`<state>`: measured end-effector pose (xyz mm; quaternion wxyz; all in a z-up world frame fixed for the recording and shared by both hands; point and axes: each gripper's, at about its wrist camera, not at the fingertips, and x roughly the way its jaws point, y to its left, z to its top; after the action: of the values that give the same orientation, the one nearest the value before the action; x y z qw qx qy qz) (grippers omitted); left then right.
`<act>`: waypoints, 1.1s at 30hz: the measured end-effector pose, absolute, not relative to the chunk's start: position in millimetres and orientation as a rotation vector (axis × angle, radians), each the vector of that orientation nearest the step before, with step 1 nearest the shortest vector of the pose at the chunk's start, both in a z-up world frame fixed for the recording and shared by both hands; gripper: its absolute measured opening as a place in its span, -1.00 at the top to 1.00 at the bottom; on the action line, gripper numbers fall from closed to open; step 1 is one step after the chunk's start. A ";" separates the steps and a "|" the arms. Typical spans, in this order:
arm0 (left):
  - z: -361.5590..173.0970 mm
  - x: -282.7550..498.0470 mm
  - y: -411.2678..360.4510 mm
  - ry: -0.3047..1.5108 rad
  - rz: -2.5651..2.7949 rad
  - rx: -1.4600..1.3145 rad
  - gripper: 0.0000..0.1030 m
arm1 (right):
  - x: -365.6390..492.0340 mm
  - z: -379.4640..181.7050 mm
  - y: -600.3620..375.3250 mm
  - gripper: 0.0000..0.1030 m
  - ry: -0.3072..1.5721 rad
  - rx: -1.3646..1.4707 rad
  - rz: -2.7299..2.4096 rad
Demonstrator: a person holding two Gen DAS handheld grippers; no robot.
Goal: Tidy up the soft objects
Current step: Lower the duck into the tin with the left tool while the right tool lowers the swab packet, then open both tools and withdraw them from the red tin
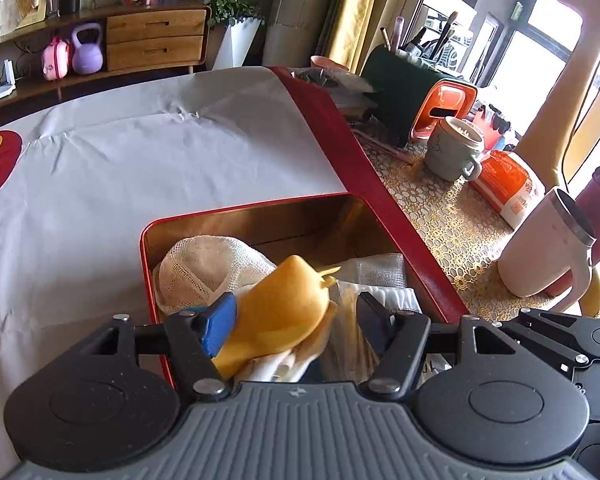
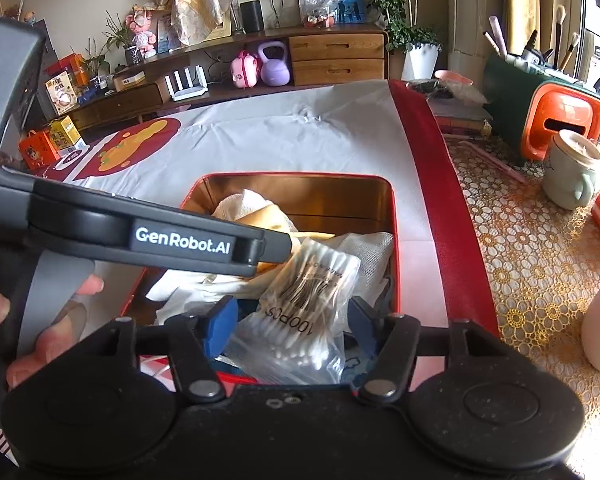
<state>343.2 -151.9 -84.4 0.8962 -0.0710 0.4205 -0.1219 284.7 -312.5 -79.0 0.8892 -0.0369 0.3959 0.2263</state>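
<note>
Between our right gripper (image 2: 292,320), whose blue pads stand apart and released, lies the clear plastic bag of cotton swabs (image 2: 300,308), resting in the red metal tin (image 2: 396,240) on the worktop, where we judge it has been let go. Our left gripper (image 1: 296,320) is likewise unclenched around the soft yellow-orange cloth (image 1: 284,308), which sits in the same tin beside a white mesh cloth (image 1: 204,268). Gathering everything soft into one tin seems the aim.

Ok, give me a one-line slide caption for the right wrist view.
Right gripper hovers with open jaws around a bag of cotton swabs over a red tin of soft items.
</note>
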 end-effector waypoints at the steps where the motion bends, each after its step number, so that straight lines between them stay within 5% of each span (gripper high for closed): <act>1: -82.3 341.3 -151.5 0.865 -0.252 -0.145 -0.28 | 283.3 -77.2 -312.9 -0.21 0.821 -0.075 0.472; 20: -30.1 269.2 -127.1 0.731 -0.210 -0.136 -0.36 | 231.4 -37.2 -315.6 -0.61 0.742 -0.081 0.486; 25: -20.4 243.7 -118.0 0.702 -0.205 -0.128 -0.57 | 214.3 -29.1 -318.9 -0.71 0.714 -0.067 0.491; 33: -17.3 209.7 -101.5 0.680 -0.206 -0.125 -0.64 | 186.4 -20.0 -319.2 -0.88 0.665 -0.065 0.462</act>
<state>209.7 -101.5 -17.3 0.9357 -0.0612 0.3324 -0.1006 186.4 -319.2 -20.0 0.9186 -0.0316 0.3236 0.2245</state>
